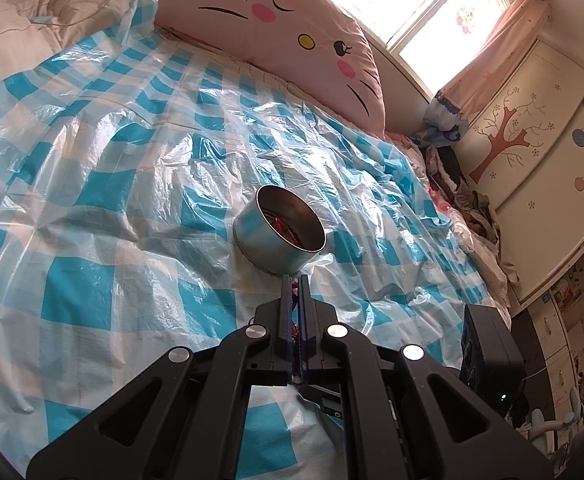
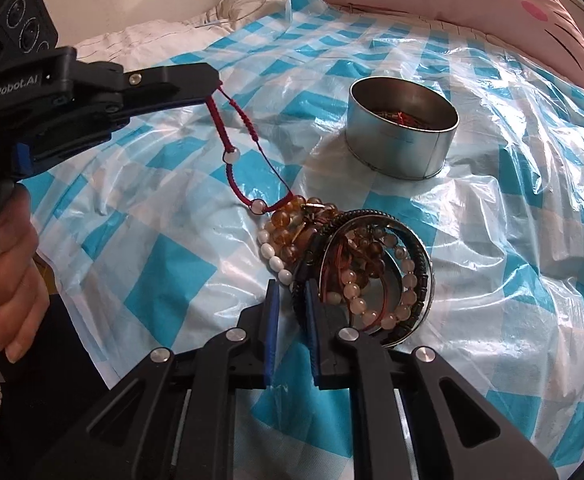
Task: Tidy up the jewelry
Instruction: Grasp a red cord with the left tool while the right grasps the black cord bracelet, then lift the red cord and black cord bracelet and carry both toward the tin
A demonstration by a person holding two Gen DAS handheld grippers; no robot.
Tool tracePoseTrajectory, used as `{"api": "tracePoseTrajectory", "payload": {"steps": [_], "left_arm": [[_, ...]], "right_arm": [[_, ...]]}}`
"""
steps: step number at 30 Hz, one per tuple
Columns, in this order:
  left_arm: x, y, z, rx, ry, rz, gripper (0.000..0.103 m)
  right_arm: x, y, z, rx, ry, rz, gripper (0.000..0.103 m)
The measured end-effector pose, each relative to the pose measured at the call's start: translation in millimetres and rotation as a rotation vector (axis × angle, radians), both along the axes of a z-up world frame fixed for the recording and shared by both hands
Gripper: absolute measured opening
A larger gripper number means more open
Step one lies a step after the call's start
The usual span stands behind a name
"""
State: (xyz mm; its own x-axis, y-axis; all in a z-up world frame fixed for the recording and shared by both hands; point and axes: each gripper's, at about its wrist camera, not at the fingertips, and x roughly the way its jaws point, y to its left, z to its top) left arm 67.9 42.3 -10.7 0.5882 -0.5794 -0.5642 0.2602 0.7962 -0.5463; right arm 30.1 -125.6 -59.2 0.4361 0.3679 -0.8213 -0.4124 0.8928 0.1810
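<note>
Red braided cord bracelet hangs pinched in the left gripper, whose jaws are clenched on its top loop; same clamp reads in the left wrist view, left gripper fingers nearly together with a sliver of red cord between them. Bracelet long axis runs from the tips down and to the right, lower end touching the jewelry pile. Two pale beads visible on the cord, one mid-strand, one at the bottom.

Pile lies on the blue-white checked plastic sheet, just ahead of the right gripper. Right gripper jaws are slightly parted with a dark beaded band sitting in the gap; cannot tell whether the pads actually grip it. Pile holds amber bead strands, one white oval-bead strand, pale round-bead strand, black bands, all tangled over one round metal lid; exact bracelet count not readable.

One round metal tin, open, upright, beyond the pile, well apart from both grippers; red-brown pieces inside. Same tin sits just ahead of the left tips in the left wrist view.

One pink cat-face cushion at the bed head
</note>
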Motion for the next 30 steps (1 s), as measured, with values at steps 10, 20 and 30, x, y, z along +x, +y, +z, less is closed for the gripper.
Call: {"api": "tracePoseTrajectory", "payload": {"steps": [10, 20, 30], "left_arm": [[-0.9, -0.4, 1.0, -0.004, 0.000, -0.001, 0.003], [-2.0, -1.3, 2.0, -0.005, -0.001, -0.002, 0.003], [-1.7, -5.8, 3.8, 0.005, -0.004, -0.010, 0.003]], "right_arm": [[8.6, 3.3, -10.8, -0.047, 0.044, -0.026, 0.012], [-0.8, -66.2, 22.9, 0.451, -0.036, -0.106, 0.009], [-1.6, -107.4, 30.5, 0.783, -0.040, -0.120, 0.009]]}}
